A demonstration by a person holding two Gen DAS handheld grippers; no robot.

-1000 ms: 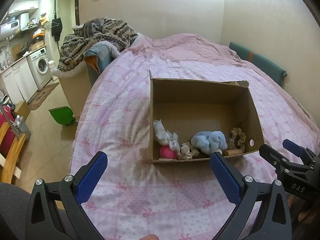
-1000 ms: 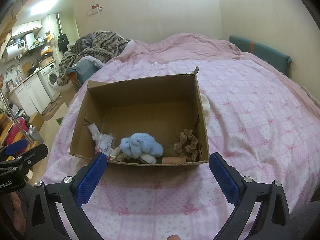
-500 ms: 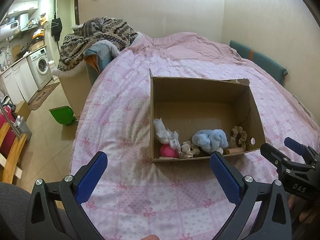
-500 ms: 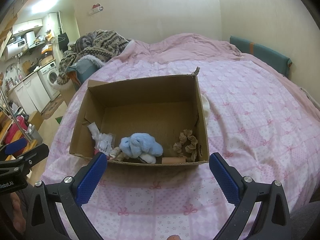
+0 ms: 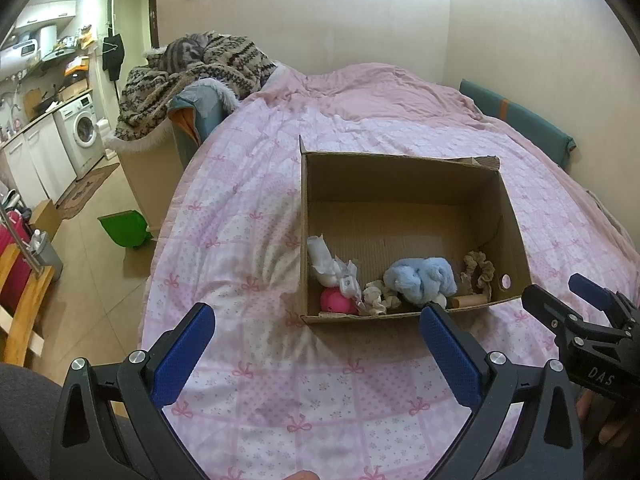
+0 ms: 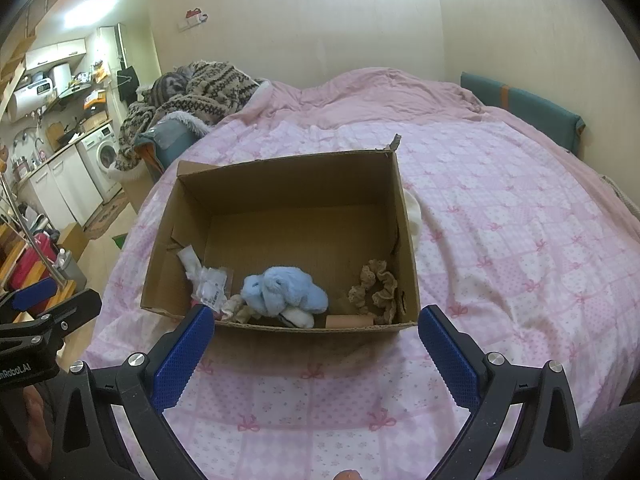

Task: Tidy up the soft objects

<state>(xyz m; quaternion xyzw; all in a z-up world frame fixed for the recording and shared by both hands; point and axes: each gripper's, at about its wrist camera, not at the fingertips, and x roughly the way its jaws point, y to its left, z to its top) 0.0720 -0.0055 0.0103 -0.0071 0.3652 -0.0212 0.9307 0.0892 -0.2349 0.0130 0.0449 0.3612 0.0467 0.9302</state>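
An open cardboard box [image 5: 404, 176] [image 6: 288, 172] sits on the pink bed. Along its near wall lie a light blue plush [image 5: 420, 280] [image 6: 284, 290], a beige scrunchie [image 5: 478, 266] [image 6: 374, 286], a pink ball [image 5: 335, 300], white crumpled socks [image 5: 324, 260] [image 6: 192, 266], a small beige cloth [image 5: 376, 298] and a cardboard tube [image 5: 470, 301] [image 6: 348, 321]. My left gripper [image 5: 316, 338] [image 6: 36, 300] is open and empty, short of the box's near left corner. My right gripper [image 6: 316, 338] [image 5: 560, 300] is open and empty in front of the box.
A white soft item [image 6: 414, 212] peeks out behind the box's right wall. The pink quilt [image 5: 248, 216] covers the bed; a patterned blanket pile [image 5: 200, 68] lies at its far left. The floor with a green bin [image 5: 124, 228] and a washing machine [image 5: 82, 132] is to the left.
Both grippers have stayed nearly still and open; the views have shifted only slightly. Nothing in the box has moved.
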